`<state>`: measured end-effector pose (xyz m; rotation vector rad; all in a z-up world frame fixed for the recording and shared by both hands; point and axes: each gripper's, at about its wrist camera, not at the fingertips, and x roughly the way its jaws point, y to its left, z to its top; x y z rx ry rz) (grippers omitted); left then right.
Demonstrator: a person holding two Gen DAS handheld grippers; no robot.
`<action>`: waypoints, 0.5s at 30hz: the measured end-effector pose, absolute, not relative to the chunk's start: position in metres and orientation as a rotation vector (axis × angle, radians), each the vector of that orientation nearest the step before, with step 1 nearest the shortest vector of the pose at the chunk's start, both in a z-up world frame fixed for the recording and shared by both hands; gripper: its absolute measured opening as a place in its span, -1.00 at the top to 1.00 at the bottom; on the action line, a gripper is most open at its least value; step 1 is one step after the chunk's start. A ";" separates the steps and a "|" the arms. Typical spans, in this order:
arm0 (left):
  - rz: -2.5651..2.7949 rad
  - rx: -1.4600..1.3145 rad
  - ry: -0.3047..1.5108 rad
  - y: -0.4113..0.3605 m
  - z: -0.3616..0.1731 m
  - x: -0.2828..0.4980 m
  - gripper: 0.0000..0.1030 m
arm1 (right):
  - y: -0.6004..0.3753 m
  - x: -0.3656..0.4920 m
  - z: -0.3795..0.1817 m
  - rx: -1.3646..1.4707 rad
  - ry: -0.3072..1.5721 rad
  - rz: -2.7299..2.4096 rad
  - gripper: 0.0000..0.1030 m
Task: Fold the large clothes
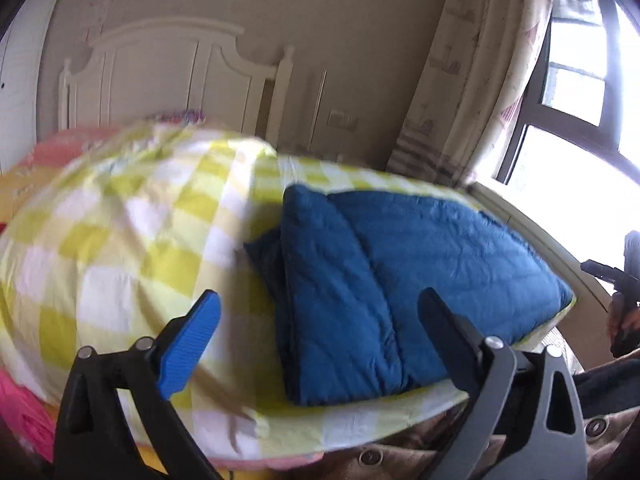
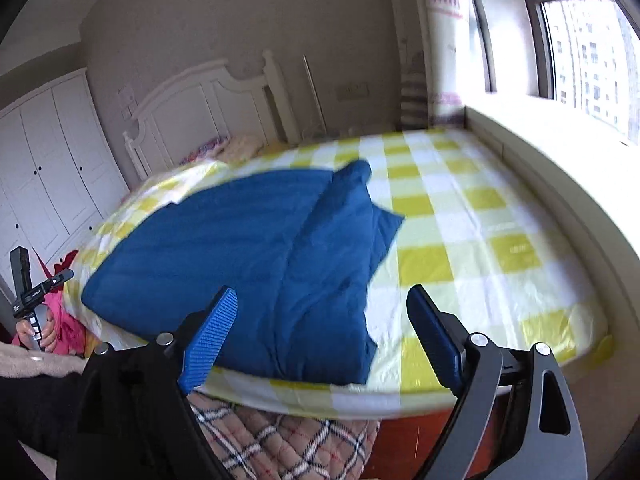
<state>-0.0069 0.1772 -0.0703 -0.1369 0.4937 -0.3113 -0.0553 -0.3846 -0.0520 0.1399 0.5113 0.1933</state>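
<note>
Your left gripper [image 1: 320, 332] stands with both jaws spread wide and nothing between them; one ribbed blue pad [image 1: 188, 344] shows on its left finger. Your right gripper [image 2: 320, 332] is likewise spread and empty — two blue pads [image 2: 210, 342] are visible there, one per finger.

One garment is on record: a blue quilted jacket [image 2: 248, 256], lying flat on the bed just ahead of both grippers, near the bed's front edge. From the left wrist view, the same blue quilted jacket [image 1: 400, 276] shows a lengthwise fold line and sits apart from both fingers.

One yellow-and-white checked sheet [image 2: 460, 216] covers the bed; it is blurred in the left view. One white headboard [image 2: 208, 108] stands at the far end, one white wardrobe [image 2: 44, 168] beside it, and one window [image 2: 584, 56] on the right.

Small white lettering appears on the opposite handheld unit [image 2: 36, 288] — too small to read.
</note>
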 end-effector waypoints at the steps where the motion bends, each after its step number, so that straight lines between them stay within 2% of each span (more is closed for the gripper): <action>1: -0.328 -0.132 0.468 0.172 -0.059 -0.004 -0.95 | -0.374 -0.048 -0.040 0.119 0.486 0.200 -0.64; 4: -0.358 -0.092 0.470 0.133 -0.028 0.033 -0.95 | -0.328 -0.006 -0.015 0.032 0.475 0.214 -0.64; 7: -0.366 -0.013 0.524 0.079 -0.018 0.093 -0.95 | -0.282 0.056 -0.011 -0.067 0.522 0.206 -0.64; 11: -0.359 0.033 0.743 0.024 -0.041 0.182 -0.95 | -0.246 0.139 -0.030 -0.084 0.655 0.183 -0.64; 15: -0.343 0.011 0.903 0.002 -0.070 0.242 -0.95 | -0.228 0.195 -0.051 -0.091 0.763 0.138 -0.57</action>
